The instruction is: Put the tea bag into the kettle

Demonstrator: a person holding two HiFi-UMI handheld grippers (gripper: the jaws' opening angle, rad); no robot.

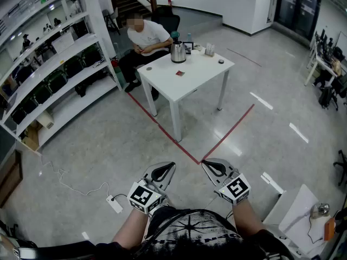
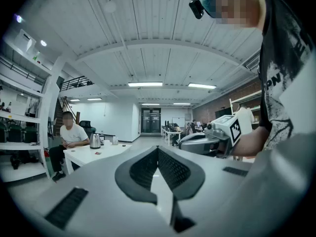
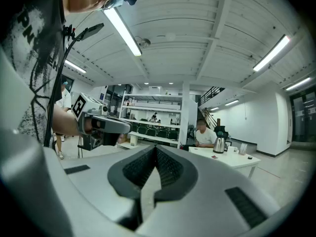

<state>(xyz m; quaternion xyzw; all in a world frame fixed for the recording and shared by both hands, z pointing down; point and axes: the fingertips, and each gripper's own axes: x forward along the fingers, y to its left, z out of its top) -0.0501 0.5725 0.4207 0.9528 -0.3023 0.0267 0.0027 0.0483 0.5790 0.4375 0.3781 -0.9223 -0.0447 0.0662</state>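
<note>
Though near kettle [image 1: 178,53], tea bag [image 1: 180,73] outside

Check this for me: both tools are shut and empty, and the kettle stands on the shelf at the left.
One thing is wrong. The kettle stands on the white table, not on the shelf; the head view shows it. The rest holds: the left tool and the right tool are both shut and empty.

Only fragmentary letters show on the person's shirt [image 2: 282,75]; nothing reads whole.
</note>
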